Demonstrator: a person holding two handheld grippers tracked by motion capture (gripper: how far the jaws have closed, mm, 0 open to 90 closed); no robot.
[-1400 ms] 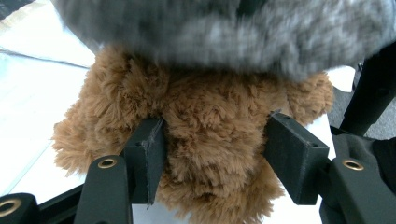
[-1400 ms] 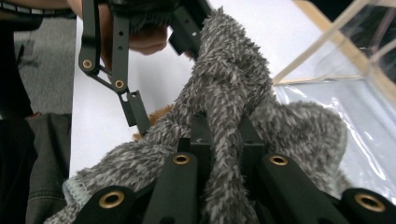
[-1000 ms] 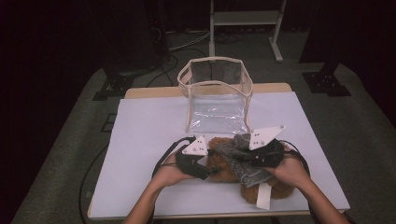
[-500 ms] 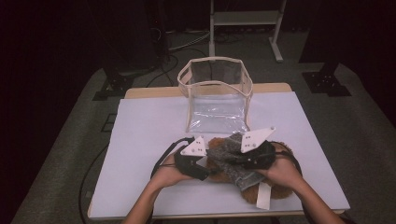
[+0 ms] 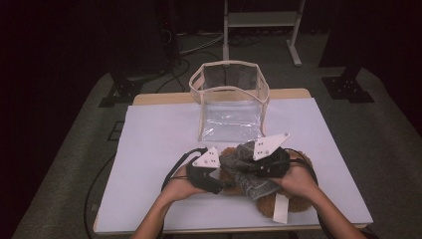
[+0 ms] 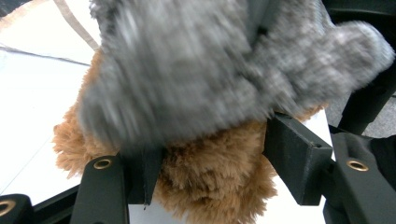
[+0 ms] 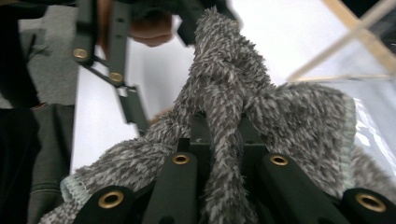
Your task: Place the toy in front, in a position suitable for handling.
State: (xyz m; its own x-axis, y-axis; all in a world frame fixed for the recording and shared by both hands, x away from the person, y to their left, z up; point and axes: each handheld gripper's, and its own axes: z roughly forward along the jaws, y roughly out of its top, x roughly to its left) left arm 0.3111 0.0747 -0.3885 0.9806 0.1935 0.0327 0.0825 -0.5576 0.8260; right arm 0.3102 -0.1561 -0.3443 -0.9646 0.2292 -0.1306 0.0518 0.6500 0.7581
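Observation:
A grey fuzzy cloth (image 5: 243, 168) lies bunched over a brown fluffy plush piece (image 5: 266, 203) near the table's front. My right gripper (image 5: 251, 167) is shut on a fold of this cloth (image 7: 233, 93), which rises between its jaws (image 7: 219, 135). In the left gripper view, my left gripper (image 6: 215, 163) stands open, its jaws wide on either side of the brown plush (image 6: 210, 182), with the grey cloth (image 6: 187, 79) blurred just above. From above, the left gripper (image 5: 221, 183) sits at the plush's left edge. A white tag (image 5: 280, 208) hangs from the plush.
A clear bag with beige trim (image 5: 230, 99) stands open at the back middle of the white table (image 5: 154, 149). Black cables (image 5: 174, 169) loop from both grippers. Bare table lies to the left and right. A metal stand (image 5: 259, 20) is on the floor behind.
My right gripper has carried the grey cloth leftward, over the brown plush and close to the left gripper. The left gripper has barely moved.

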